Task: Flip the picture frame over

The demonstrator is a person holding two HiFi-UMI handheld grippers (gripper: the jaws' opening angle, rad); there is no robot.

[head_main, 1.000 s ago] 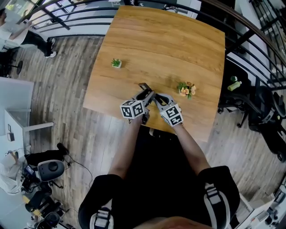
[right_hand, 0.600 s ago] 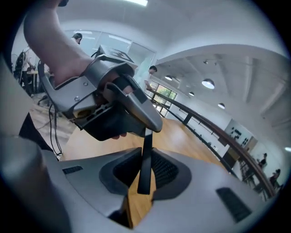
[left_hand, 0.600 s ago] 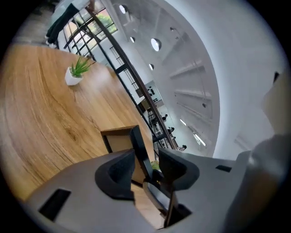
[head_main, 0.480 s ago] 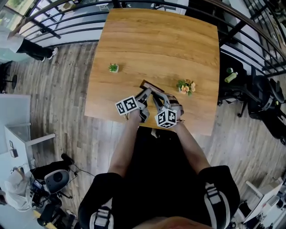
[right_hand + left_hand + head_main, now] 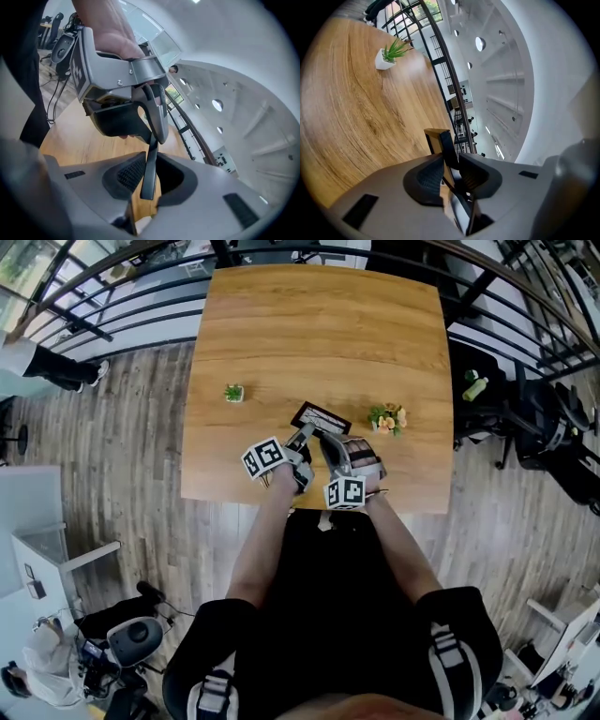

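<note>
Over table (image 5: 375, 334) | left gripper (image 5: 452, 169) closing on picture frame (image 5: 321, 416) | right gripper (image 5: 148, 176) clamped

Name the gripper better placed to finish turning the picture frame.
Right, probably: the right gripper is clamped on a thin edge of the picture frame, while the left gripper has just been closing its jaws on a corner.

The picture frame (image 5: 321, 416) sits between the jaws of both grippers. The left gripper (image 5: 304, 434), whose jaws have just been closing, is at its near left, and the right gripper (image 5: 324, 440) is just beside, to the right. On the table (image 5: 319, 324), a potted plant (image 5: 233, 393) sits well left of the left gripper, and flowers (image 5: 388, 418) lie near the right gripper's right. A railing (image 5: 440, 54) runs beyond the table's far edge.
</note>
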